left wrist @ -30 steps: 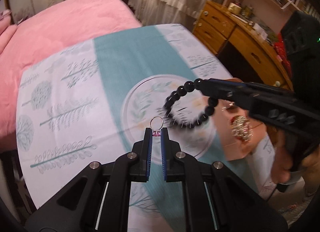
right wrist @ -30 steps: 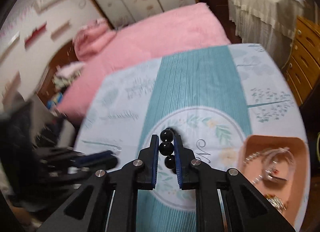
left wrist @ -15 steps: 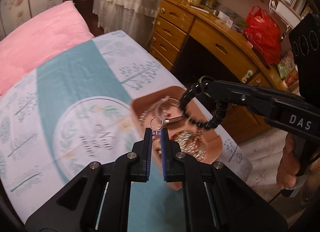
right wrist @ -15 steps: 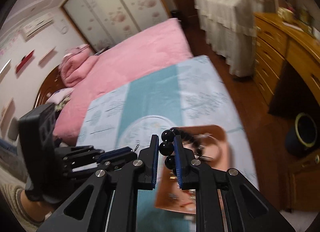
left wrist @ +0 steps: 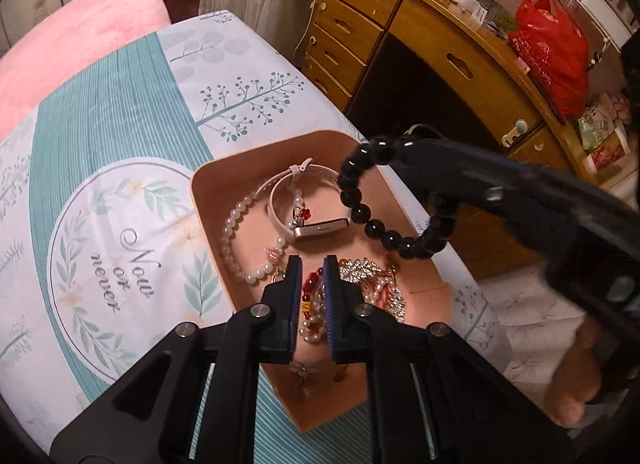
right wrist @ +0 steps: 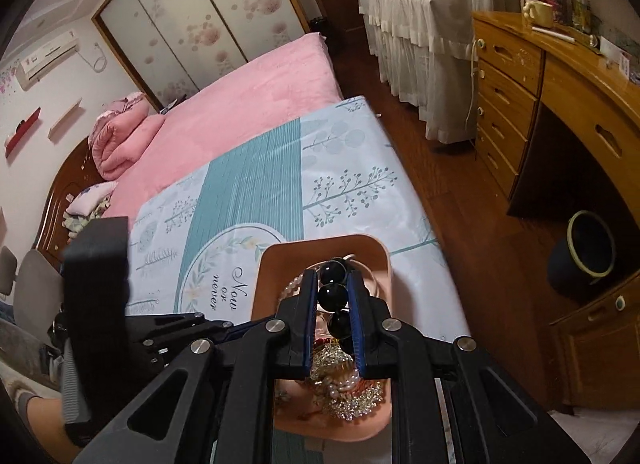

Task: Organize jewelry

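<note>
A pink tray (left wrist: 208, 183) on the patterned tablecloth holds a pearl bracelet (left wrist: 232, 232), a pink smartwatch (left wrist: 316, 228), a rhinestone piece (left wrist: 372, 276) and red and pearl beads (left wrist: 310, 304). My left gripper (left wrist: 311, 264) hovers over the tray with its jaws slightly apart and nothing between them. My right gripper (right wrist: 333, 284) is shut on a black bead bracelet (right wrist: 332, 296), which hangs over the tray's right side in the left wrist view (left wrist: 356, 199). The tray also shows in the right wrist view (right wrist: 276, 260).
The tablecloth (left wrist: 120, 135) covers a table beside a pink bed (right wrist: 248, 91). A wooden desk with drawers (left wrist: 400, 31) stands to the right, with a red bag (left wrist: 552, 47) on it. A dark bin (right wrist: 588, 252) sits on the wooden floor.
Both grippers moved right from the table's middle to above the tray. The ring held by my left gripper earlier is gone from its jaws, which have opened slightly.
</note>
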### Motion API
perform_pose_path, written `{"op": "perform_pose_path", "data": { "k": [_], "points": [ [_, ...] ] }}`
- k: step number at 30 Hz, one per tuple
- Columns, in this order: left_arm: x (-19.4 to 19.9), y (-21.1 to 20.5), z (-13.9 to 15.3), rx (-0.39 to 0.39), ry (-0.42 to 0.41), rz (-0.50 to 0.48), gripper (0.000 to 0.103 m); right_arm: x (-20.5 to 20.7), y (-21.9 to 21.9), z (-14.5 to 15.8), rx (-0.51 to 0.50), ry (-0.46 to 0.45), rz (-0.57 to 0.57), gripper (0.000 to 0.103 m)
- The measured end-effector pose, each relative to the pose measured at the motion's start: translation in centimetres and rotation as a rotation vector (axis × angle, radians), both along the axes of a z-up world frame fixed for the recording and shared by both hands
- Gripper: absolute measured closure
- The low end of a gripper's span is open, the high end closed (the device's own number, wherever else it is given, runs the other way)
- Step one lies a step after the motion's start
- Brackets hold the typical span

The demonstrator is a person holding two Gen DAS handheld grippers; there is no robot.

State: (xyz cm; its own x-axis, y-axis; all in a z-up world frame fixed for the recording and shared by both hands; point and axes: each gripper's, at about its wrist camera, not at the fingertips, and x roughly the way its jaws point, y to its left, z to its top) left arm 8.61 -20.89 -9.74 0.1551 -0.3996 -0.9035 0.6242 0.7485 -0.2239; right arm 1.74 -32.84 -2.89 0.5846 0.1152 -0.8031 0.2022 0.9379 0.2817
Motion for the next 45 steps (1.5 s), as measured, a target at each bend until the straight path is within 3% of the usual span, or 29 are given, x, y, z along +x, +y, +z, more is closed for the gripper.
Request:
{"op": "perform_pose_path", "data": {
  "k": [1, 3, 4, 11, 14, 35, 40, 45],
  "points": [
    [-0.1, 0.4, 0.2, -0.004, 0.0, 0.007, 0.082, 0.2, 0.1, -0.2, 0.003, 0.004, 0.004, 0.088],
    [-0.3, 1.4, 0.9, -0.012, -0.012, 0.022, 0.056, 0.9, 0.5, -0.8, 0.02, 0.012, 0.02, 0.088],
    [-0.5, 2.0, 1.4, -0.017, -0.022, 0.034, 0.054, 1.3, 0.7, -1.2, 0.03, 0.019, 0.026, 0.088],
    [-1.1, 5.9, 3.3, 0.0, -0.045, 0.116, 0.054, 2.7, 2.0, -3.0, 0.09, 0.076, 0.076, 0.086],
    [-1.4, 7.3, 3.7, 0.008, -0.04, 0.155, 0.054, 2.4, 2.8, -3.0, 0.073, 0.08, 0.094, 0.072],
    [-7.3, 13.0, 7.2, 0.176, -0.063, 0.409, 0.054, -3.8, 9.1, 0.2, 0.001, 0.196, 0.193, 0.065],
    [-8.0, 14.2, 7.4, 0.203, -0.066, 0.481, 0.053, -5.1, 9.8, 0.6, -0.01, 0.223, 0.182, 0.054],
    [-8.7, 15.0, 7.6, 0.221, -0.075, 0.532, 0.053, -5.8, 11.0, 1.3, -0.045, 0.221, 0.214, 0.051]
  ]
}}
